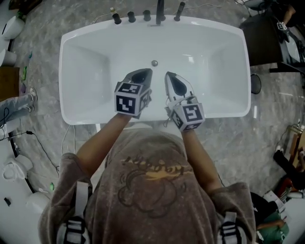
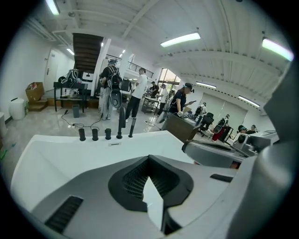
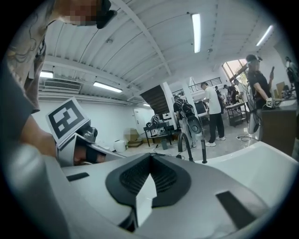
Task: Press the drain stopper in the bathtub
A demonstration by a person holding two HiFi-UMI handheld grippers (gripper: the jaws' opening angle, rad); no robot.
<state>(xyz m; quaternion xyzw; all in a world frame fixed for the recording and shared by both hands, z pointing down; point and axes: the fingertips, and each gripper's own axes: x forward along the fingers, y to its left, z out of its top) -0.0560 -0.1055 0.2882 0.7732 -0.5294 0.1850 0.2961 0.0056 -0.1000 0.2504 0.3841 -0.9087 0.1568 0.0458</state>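
The small round metal drain stopper (image 1: 154, 63) sits in the floor of the white bathtub (image 1: 76, 52), toward the far end. Both grippers hover side by side over the tub's near half, short of the stopper and pointing at it. My left gripper (image 1: 144, 74) is shut with nothing held; its jaws meet at the tip (image 2: 148, 158). My right gripper (image 1: 171, 76) is also shut and empty (image 3: 150, 157). Each gripper view looks up over the tub rim (image 2: 93, 142) into the room, so neither shows the stopper.
A dark faucet spout (image 1: 160, 11) and several knobs (image 2: 95, 134) line the far rim. A dark desk (image 1: 264, 40) stands right of the tub, and cables (image 1: 38, 143) trail on the marble floor at left. Several people (image 2: 108, 88) stand in the background.
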